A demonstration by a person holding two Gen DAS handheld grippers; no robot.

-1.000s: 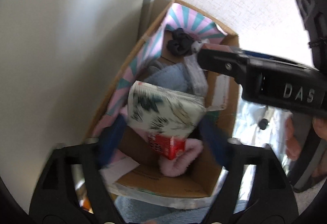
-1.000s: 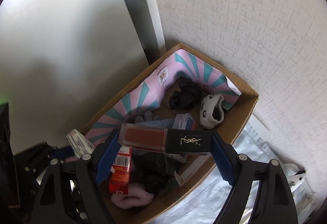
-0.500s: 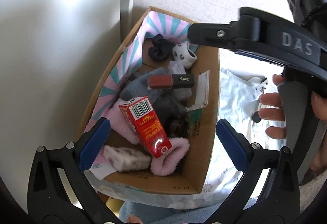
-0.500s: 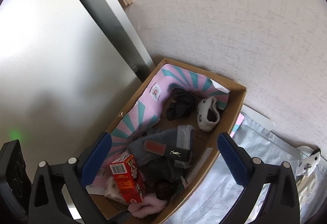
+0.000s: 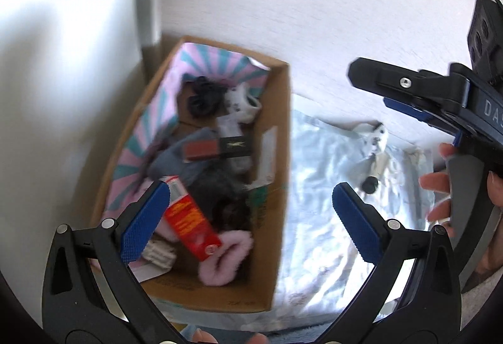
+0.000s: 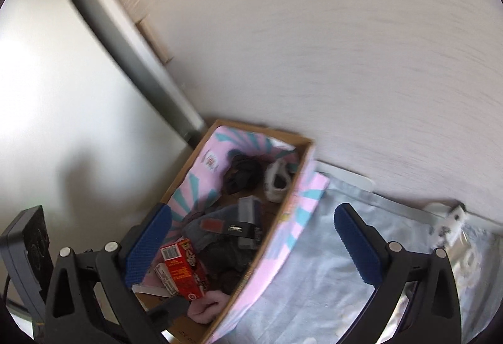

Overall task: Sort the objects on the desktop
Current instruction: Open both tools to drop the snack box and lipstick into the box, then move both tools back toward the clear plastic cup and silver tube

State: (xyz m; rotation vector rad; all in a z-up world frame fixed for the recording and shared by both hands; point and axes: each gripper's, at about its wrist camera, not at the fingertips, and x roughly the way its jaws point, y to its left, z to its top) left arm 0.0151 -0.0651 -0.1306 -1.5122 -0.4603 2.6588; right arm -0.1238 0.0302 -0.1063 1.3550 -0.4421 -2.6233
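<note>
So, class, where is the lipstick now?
In both views the lipstick lies mid-box on grey cloth, beyond the red carton.

Counts: one cardboard box (image 5: pixel 279 161). Inside it: one red carton (image 5: pixel 191 221), one lipstick tube (image 5: pixel 217 147), one pink fluffy band (image 5: pixel 226 259), one black scrunchie (image 5: pixel 202 97), one white patterned item (image 5: pixel 242 99), one grey cloth (image 5: pixel 169 161). Outside it: one pale sheet (image 5: pixel 317 174). Two grippers, left (image 5: pixel 248 218) and right (image 6: pixel 251 240).
</note>
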